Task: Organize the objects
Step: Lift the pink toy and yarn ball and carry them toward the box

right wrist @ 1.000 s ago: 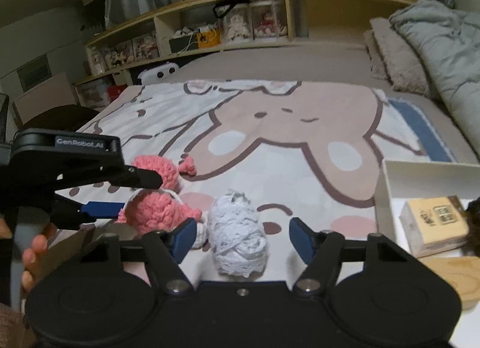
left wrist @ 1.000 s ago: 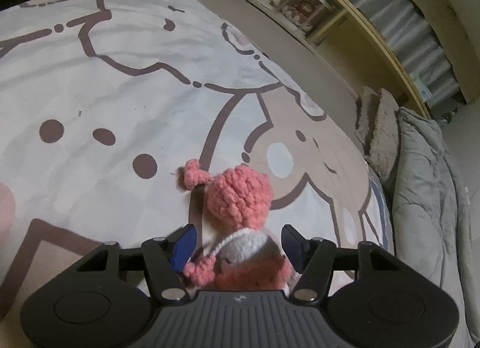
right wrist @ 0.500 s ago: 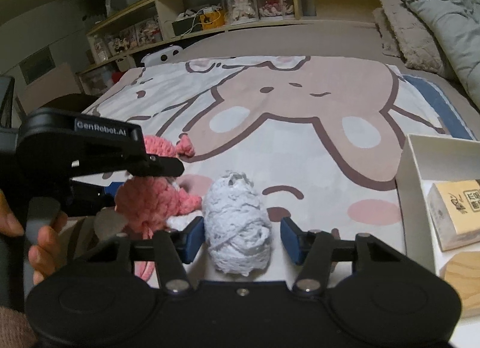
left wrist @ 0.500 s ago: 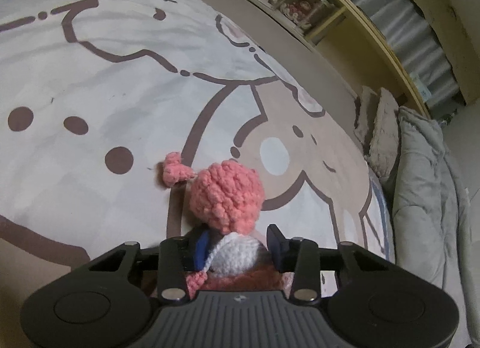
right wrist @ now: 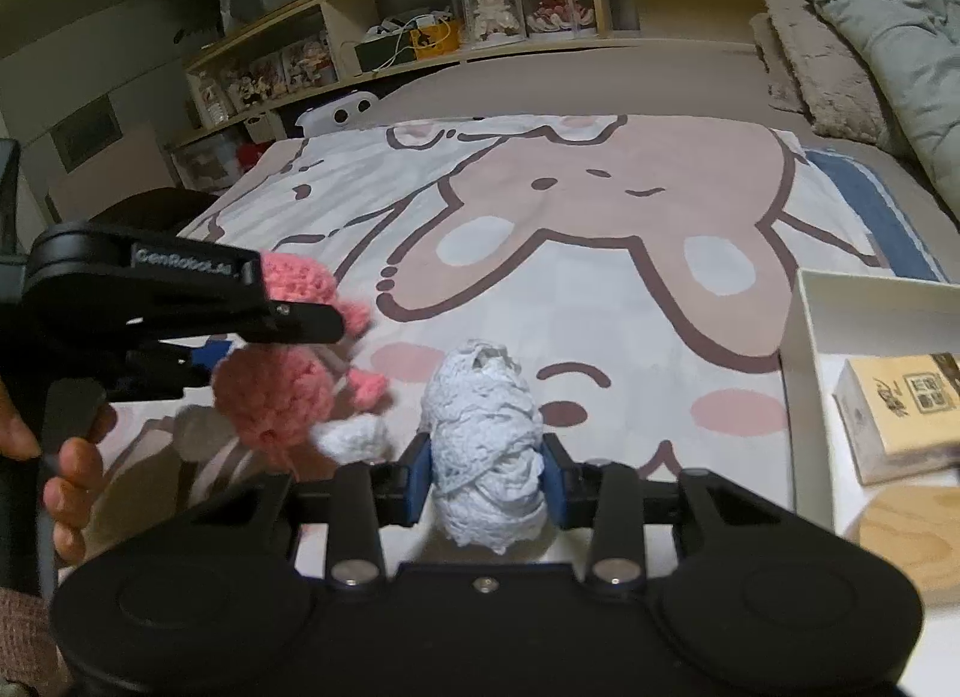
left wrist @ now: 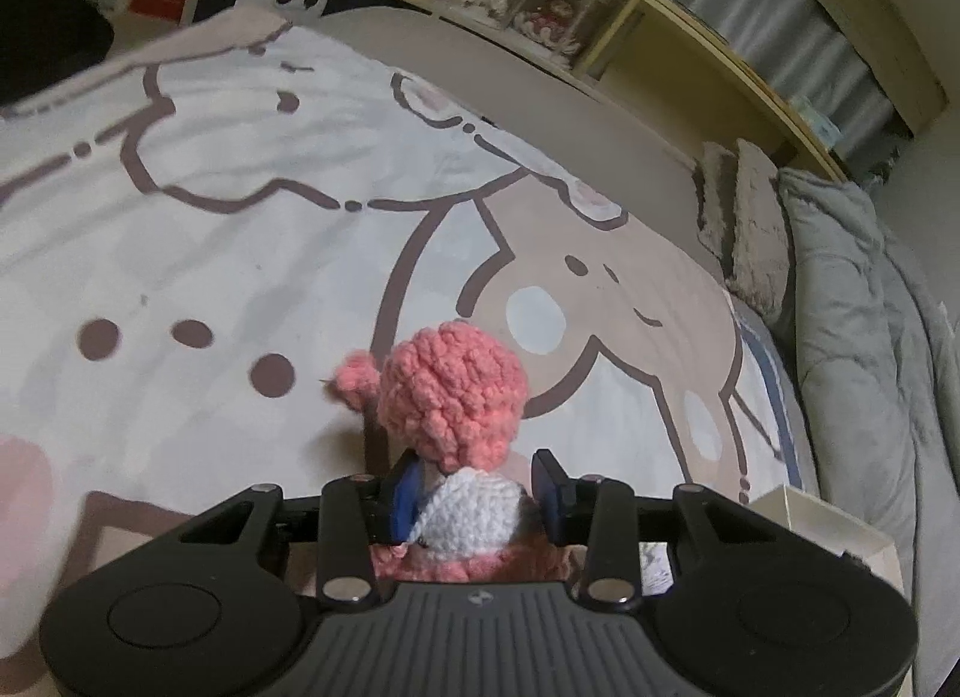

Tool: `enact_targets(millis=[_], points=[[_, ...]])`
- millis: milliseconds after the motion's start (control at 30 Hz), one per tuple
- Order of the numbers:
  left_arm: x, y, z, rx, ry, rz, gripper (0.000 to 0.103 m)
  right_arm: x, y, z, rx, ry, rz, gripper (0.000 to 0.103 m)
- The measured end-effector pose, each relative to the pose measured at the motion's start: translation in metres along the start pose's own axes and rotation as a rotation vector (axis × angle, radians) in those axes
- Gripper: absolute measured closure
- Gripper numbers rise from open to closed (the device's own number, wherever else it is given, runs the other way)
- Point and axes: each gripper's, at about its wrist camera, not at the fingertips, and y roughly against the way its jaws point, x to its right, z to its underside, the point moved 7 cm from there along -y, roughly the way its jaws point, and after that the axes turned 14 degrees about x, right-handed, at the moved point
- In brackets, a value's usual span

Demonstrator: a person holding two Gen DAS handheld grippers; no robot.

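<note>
My left gripper (left wrist: 477, 496) is shut on a pink and white crochet doll (left wrist: 453, 391) and holds it off the bed cover; the doll's pink head sticks out past the fingertips. In the right wrist view the same doll (right wrist: 273, 397) hangs in the left gripper (right wrist: 240, 337) at the left. My right gripper (right wrist: 486, 472) is shut on a pale grey ball of yarn (right wrist: 486, 427), low over the cover. A white box (right wrist: 870, 325) stands at the right.
The white box holds a tan carton (right wrist: 894, 415) and a wooden piece (right wrist: 912, 535); its corner shows in the left wrist view (left wrist: 822, 523). The bed has a bunny-print cover (right wrist: 600, 229). Pillows and a grey duvet (right wrist: 888, 36) lie at the far right. Shelves (right wrist: 480, 24) run behind.
Both grippers went from open to shut, the left on the pink doll and the right on the yarn ball. The left gripper has lifted the doll off the cover.
</note>
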Motion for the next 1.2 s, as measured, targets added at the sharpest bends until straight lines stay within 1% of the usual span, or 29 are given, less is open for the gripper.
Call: enact_targets(millis=[200,367,600,933,1200], points=[[-0.003,0.02,0.007,-0.017,-0.024,-0.021,0.063,0.0,0.02,-0.001,-0.01,-0.031,0.016,0.065],[-0.003,0.036,0.012,-0.027,-0.054,-0.033,0.063,0.003,0.038,-0.008,0.017,-0.064,0.028,0.065],[0.012,0.063,0.011,-0.002,-0.15,-0.018,0.063,0.006,0.06,-0.017,0.046,-0.104,0.043,0.065],[0.031,0.1,0.016,0.023,-0.287,-0.003,0.063,0.009,0.092,-0.022,0.065,-0.123,0.072,0.065],[0.05,0.124,0.02,0.038,-0.337,0.025,0.063,0.007,0.118,-0.027,0.093,-0.128,0.06,0.065]])
